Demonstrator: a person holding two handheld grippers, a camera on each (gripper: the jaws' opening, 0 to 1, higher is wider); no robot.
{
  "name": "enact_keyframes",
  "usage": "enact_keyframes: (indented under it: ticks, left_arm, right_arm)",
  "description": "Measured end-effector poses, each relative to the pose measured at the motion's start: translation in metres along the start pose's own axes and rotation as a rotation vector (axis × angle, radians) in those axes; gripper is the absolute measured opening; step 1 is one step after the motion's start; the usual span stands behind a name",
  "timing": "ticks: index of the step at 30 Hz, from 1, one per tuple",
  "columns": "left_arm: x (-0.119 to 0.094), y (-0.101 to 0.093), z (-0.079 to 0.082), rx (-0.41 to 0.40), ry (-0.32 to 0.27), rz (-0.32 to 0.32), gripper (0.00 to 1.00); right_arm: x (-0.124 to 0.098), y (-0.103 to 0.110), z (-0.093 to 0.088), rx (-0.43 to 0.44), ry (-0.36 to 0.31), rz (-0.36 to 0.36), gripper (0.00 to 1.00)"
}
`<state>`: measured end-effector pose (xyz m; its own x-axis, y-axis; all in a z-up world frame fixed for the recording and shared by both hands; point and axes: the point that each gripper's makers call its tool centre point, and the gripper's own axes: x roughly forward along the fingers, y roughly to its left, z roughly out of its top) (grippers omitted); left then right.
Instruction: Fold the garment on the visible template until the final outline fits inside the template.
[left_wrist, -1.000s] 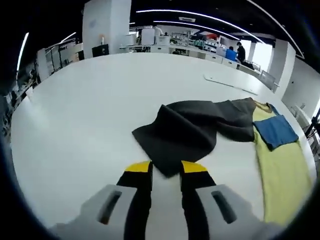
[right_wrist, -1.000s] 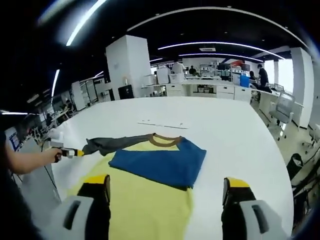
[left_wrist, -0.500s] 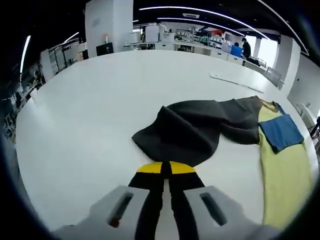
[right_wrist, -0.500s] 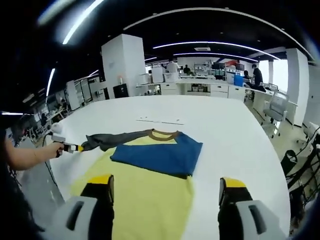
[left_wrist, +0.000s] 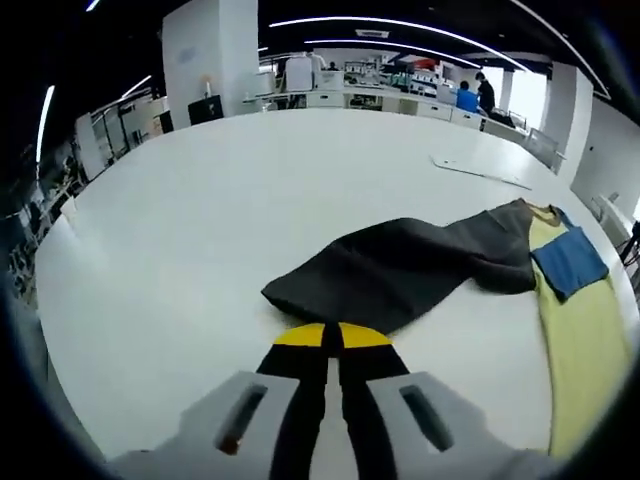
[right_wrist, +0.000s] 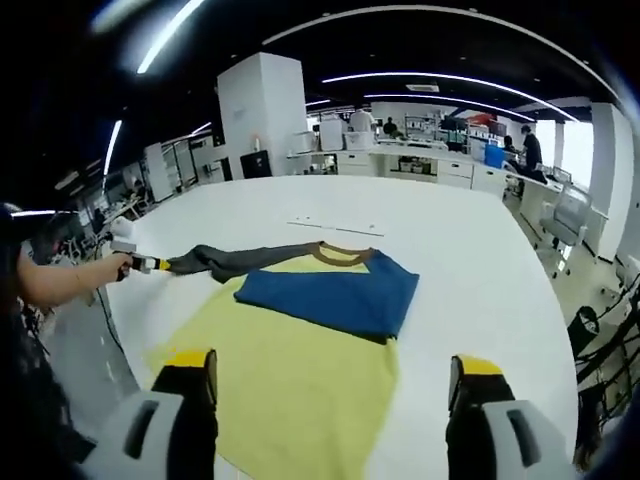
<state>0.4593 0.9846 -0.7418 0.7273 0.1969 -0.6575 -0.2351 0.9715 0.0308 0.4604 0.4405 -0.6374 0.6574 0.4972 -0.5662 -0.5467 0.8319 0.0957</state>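
Left gripper (left_wrist: 332, 338) has its jaws clamped on the dark grey sleeve (left_wrist: 400, 270) of the yellow shirt (right_wrist: 300, 365) spread on the white table (left_wrist: 200, 200), right gripper (right_wrist: 335, 385) hovering above it, jaws wide apart.

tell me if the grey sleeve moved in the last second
Yes. The grey sleeve has been pulled out straighter, away from the blue sleeve, by the left claw.
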Motion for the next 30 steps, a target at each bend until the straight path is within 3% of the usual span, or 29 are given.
enact_keyframes:
  ticks: [5, 9, 17, 21, 24, 28, 30]
  left_arm:
    - [0.002, 0.009, 0.002, 0.014, -0.003, 0.0, 0.0]
    - [0.003, 0.011, 0.0, 0.074, 0.021, -0.005, 0.0]
    - [0.001, 0.016, 0.0, 0.105, 0.041, -0.043, 0.0]
    - [0.0, 0.031, -0.001, 0.106, 0.051, -0.005, 0.0]
    - [0.002, 0.031, -0.004, 0.088, 0.062, -0.022, 0.0]
    - [0.003, 0.035, -0.01, 0.178, 0.093, 0.029, 0.03]
    - [0.005, 0.034, -0.012, 0.164, 0.094, 0.021, 0.07]
  right_arm:
    - [-0.003, 0.007, 0.013, 0.037, -0.071, 0.046, 0.97]
    - [-0.004, 0.011, 0.013, 0.025, -0.059, 0.057, 0.98]
    - [-0.005, 0.014, 0.005, 0.025, -0.031, 0.06, 0.99]
    - [-0.006, 0.015, 0.002, 0.013, -0.012, 0.061, 0.99]
    - [-0.006, 0.015, 0.002, 0.019, -0.013, 0.061, 0.99]
    - [-0.004, 0.017, 0.001, 0.026, -0.004, 0.068, 0.99]
    - [-0.003, 0.019, 0.0, 0.024, 0.0, 0.075, 0.99]
